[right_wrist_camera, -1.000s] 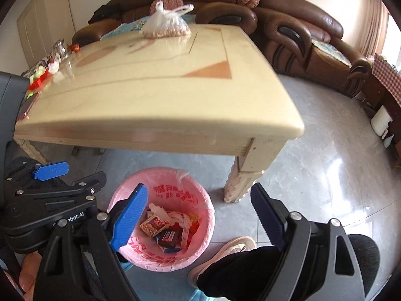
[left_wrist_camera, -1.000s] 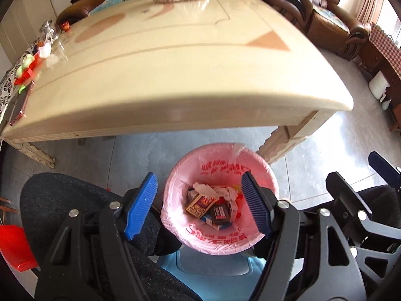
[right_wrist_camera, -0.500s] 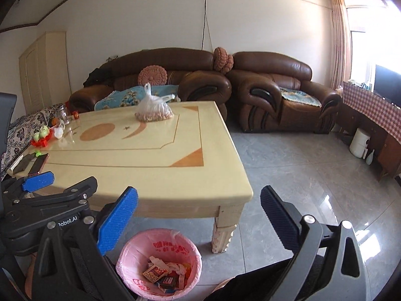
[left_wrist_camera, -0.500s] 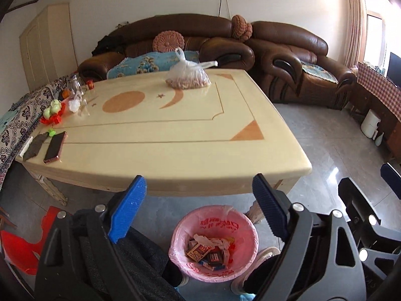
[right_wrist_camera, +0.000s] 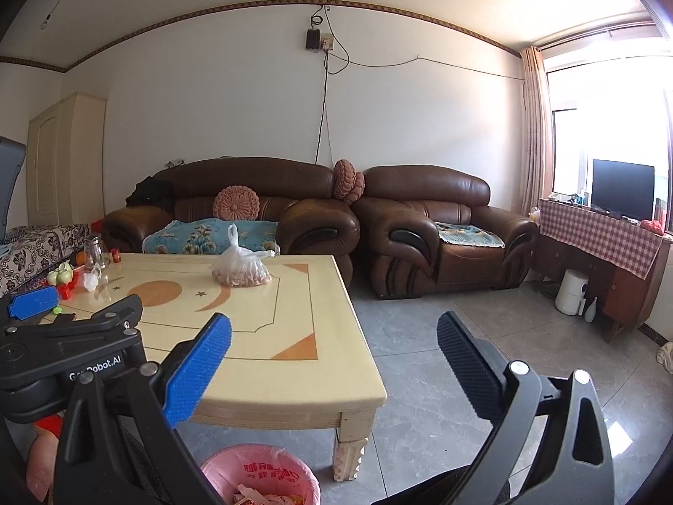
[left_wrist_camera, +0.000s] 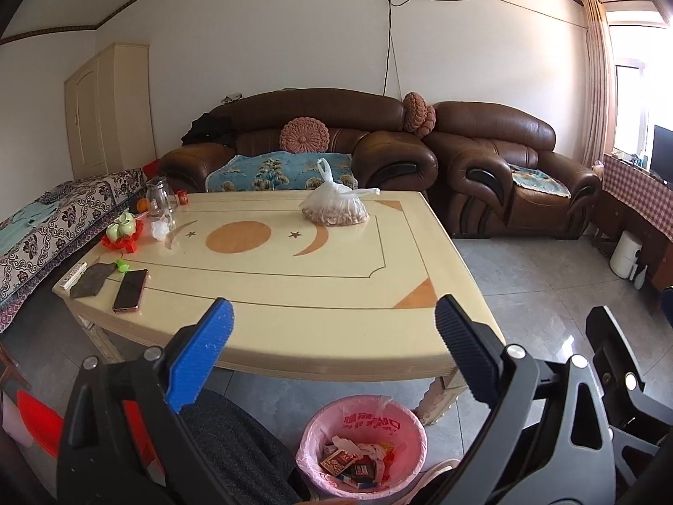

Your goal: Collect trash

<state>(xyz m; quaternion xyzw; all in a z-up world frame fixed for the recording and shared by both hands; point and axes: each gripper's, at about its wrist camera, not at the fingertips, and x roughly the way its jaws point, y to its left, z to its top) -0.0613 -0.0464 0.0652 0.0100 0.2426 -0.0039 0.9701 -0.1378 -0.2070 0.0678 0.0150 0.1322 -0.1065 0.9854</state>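
Cream table, pink bin, tools agape

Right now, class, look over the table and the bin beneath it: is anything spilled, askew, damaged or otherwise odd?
Nothing stands out. The pink-lined bin stands upright on the floor with the packets inside it. On the table the tied plastic bag, the phone and the glass jug sit unspilled. Both grippers hang open and empty.

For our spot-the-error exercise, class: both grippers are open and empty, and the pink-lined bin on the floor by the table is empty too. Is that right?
Not quite. The bin is not empty: the left wrist view shows small boxes and crumpled wrappers inside it. The rest holds: the left gripper and right gripper are open and empty, and the bin stands on the floor by the table.
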